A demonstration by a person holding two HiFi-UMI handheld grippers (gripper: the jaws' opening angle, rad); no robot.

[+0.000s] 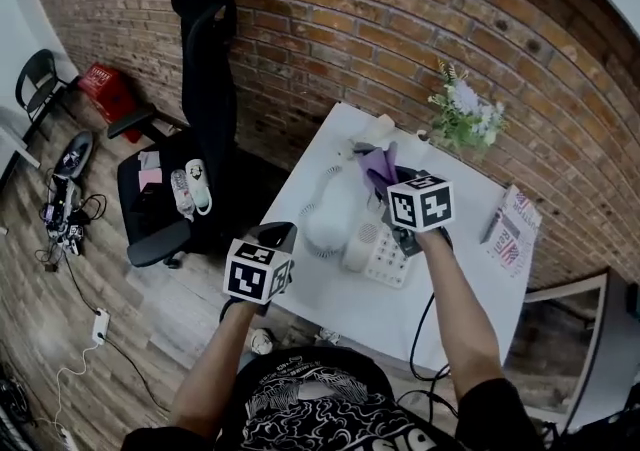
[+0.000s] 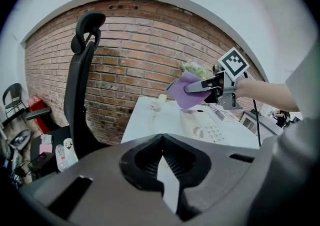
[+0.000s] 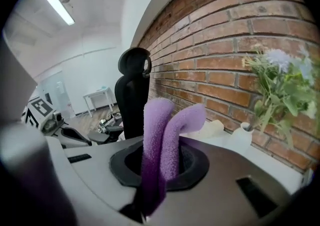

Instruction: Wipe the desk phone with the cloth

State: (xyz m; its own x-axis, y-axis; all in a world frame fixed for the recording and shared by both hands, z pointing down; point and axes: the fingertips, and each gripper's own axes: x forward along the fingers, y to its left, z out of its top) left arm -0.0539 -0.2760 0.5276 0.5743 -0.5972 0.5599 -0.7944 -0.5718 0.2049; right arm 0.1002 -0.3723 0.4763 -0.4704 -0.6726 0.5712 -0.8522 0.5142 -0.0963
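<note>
Nearest to me, the person held the left gripper (image 1: 272,236) by the near left edge of the white desk (image 1: 340,299). Its jaws were almost together, with only a thin slit between them, and they held nothing. It pointed across the desk at the phone (image 2: 207,127) and at the other gripper. A little farther on, the white phone sat in the middle of the desk, with its buttons facing up. The right gripper (image 1: 385,179) hung over the far end of the phone. Its jaws were pressed tight on a purple cloth (image 3: 160,135). The cloth was folded, and its two soft ends stuck out past the jaws. From the left gripper's side the cloth (image 2: 186,92) hung just above the back of the phone, but I could not tell if it touched. To the right of the phone, near the desk edge, lay a small book (image 1: 512,229) with red and white on it. At the far end of the desk stood a white vase of flowers (image 1: 462,114), close to the brick wall (image 1: 350,29). To the left of the desk stood a tall black chair (image 1: 205,79) on the wood floor (image 1: 120,269). Far off by the wall there was a red box (image 1: 108,91).
</note>
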